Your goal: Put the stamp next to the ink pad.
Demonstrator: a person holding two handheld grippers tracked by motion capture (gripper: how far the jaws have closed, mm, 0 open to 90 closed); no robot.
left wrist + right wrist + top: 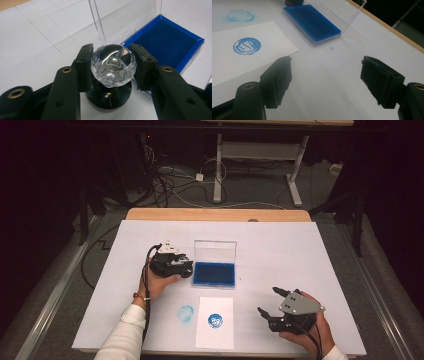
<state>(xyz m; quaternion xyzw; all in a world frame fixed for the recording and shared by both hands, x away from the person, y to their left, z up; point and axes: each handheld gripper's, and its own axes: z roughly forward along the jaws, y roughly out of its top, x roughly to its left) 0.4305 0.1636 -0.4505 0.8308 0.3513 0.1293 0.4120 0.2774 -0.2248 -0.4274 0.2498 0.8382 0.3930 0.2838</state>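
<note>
White table point(280, 245) is sitting with bare space along its far and right edges; cables are trailing on the floor beyond. Left gripper point(111, 66) is clamping the clear faceted knob of a stamp point(113, 65), whose black base is resting on the table just beside the open blue ink pad point(165, 42). Right gripper point(325, 82) is hovering with jaws parted, holding nothing, near the stamped paper point(242, 52).

A white paper sheet point(215, 332) bearing a blue stamp print point(215, 320) lies beside a blue smudge point(185, 314).
</note>
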